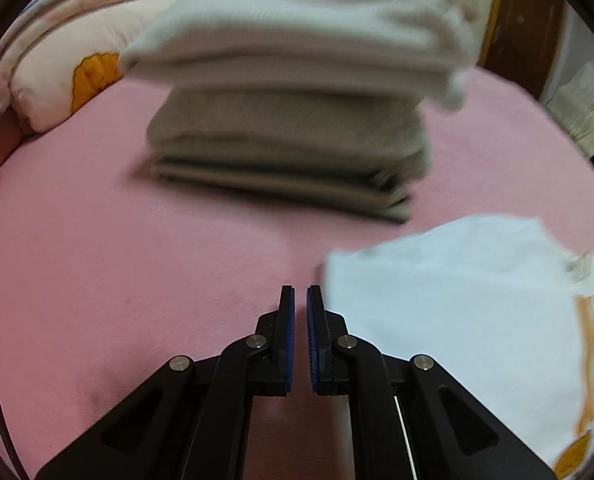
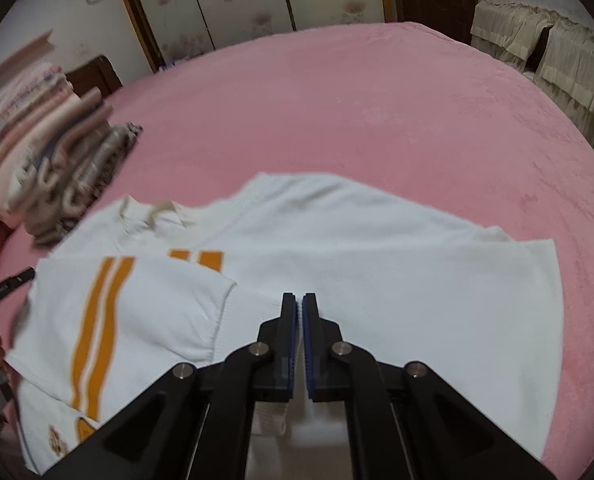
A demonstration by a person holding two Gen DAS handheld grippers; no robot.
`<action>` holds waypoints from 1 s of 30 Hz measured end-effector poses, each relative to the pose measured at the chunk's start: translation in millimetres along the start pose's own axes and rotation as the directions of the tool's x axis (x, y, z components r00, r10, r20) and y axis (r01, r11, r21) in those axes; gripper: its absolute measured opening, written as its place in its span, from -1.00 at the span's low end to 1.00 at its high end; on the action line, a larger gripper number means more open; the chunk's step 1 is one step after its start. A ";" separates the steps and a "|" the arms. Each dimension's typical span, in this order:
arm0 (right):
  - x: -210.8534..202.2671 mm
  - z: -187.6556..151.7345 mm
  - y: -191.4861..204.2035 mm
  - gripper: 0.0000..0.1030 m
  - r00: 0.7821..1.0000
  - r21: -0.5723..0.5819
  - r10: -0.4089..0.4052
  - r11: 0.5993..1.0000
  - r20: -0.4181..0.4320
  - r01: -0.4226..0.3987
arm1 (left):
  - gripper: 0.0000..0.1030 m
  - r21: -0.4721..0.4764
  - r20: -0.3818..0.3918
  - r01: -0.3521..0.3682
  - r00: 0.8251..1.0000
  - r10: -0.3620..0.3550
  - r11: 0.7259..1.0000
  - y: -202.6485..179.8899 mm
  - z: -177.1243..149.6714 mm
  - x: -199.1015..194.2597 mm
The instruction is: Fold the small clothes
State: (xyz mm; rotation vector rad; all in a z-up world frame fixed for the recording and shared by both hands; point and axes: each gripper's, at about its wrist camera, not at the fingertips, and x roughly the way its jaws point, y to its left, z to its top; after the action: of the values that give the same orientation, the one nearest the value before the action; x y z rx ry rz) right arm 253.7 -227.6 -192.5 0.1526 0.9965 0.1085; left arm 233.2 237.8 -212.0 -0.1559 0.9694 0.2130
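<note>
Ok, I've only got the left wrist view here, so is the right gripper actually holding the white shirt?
Observer: Yes. The right gripper is shut on the white shirt, with a strip of ribbed hem pinched between its pads.
Operator: Is any part folded in already?
Observer: The side with the orange stripes lies folded over the shirt's body.
Operator: And past the shirt, is anything in the way?
Observer: No, only bare pink bedsheet runs to the bed's far edge.
</note>
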 end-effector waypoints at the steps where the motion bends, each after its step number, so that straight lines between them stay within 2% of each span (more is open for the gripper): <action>1: 0.7 -0.4 0.0 -0.93 1.000 0.004 -0.001 1.000 -0.004 0.001 | -0.92 -0.004 -0.017 -0.010 1.000 0.010 1.000 1.8 -1.8 4.1; 5: -18.3 3.6 0.1 -0.91 1.000 0.049 -0.015 0.999 0.004 0.015 | -0.90 -0.025 0.013 -0.019 1.000 0.019 1.000 9.4 -1.1 -13.8; 8: -48.9 2.4 13.9 -0.89 0.997 0.019 -0.023 1.000 0.078 0.021 | -0.84 -0.012 0.071 -0.015 0.997 0.015 1.000 -2.0 -3.0 -43.7; 10: -65.5 -2.8 29.0 -0.89 0.994 -0.013 0.004 1.000 0.110 -0.002 | -0.81 0.010 0.094 0.026 0.995 -0.027 1.000 -18.1 -9.5 -65.9; 14: -79.2 -19.8 73.0 -0.89 0.989 -0.102 0.089 0.992 0.115 -0.077 | -0.77 0.057 0.035 0.129 0.991 -0.131 0.990 -53.0 -36.0 -86.5; 16: -70.4 -31.3 94.4 -0.89 0.992 -0.146 0.096 0.986 0.083 -0.083 | -0.77 0.087 -0.014 0.150 0.989 -0.149 0.985 -69.1 -57.1 -84.0; 17: -63.0 -37.6 100.6 -0.89 0.994 -0.164 0.083 0.984 0.064 -0.072 | -0.77 0.106 -0.039 0.140 0.990 -0.136 0.984 -73.8 -66.7 -78.9; 19: -48.2 -47.8 100.4 -0.89 0.999 -0.176 0.035 0.984 0.036 -0.028 | -0.77 0.122 -0.081 0.088 0.994 -0.078 0.989 -74.0 -86.5 -66.5; 20: -39.8 -51.8 93.7 -0.89 1.000 -0.177 -0.011 0.984 0.025 0.016 | -0.79 0.117 -0.090 0.083 0.993 -0.073 0.990 -68.9 -90.5 -60.8; 21: -32.6 -55.2 83.8 -1.00 0.998 -0.172 -0.060 0.983 0.017 0.062 | -0.83 0.101 -0.094 0.099 0.992 -0.090 0.990 -62.2 -91.4 -54.3; 23: -26.4 -58.2 59.5 -1.00 0.999 -0.105 0.028 0.994 -0.016 -0.029 | -0.94 0.071 -0.091 0.131 0.988 -0.124 0.989 -51.9 -90.6 -52.2; 28: -57.3 -58.5 54.8 -1.00 0.999 -0.072 0.040 0.997 0.002 -0.040 | -0.95 0.080 -0.101 0.118 0.989 -0.109 0.990 -50.9 -86.0 -58.2; 30: -84.4 -59.4 54.2 -0.96 0.996 -0.069 0.071 0.995 0.044 -0.068 | -0.76 0.095 -0.090 0.113 0.990 -0.105 0.989 -62.3 -87.5 -73.4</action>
State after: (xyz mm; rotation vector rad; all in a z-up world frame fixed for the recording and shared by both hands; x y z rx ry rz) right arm 157.1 -183.3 -144.9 0.1275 0.9402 0.2016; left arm 138.5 149.8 -197.6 -0.1267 1.0507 0.0573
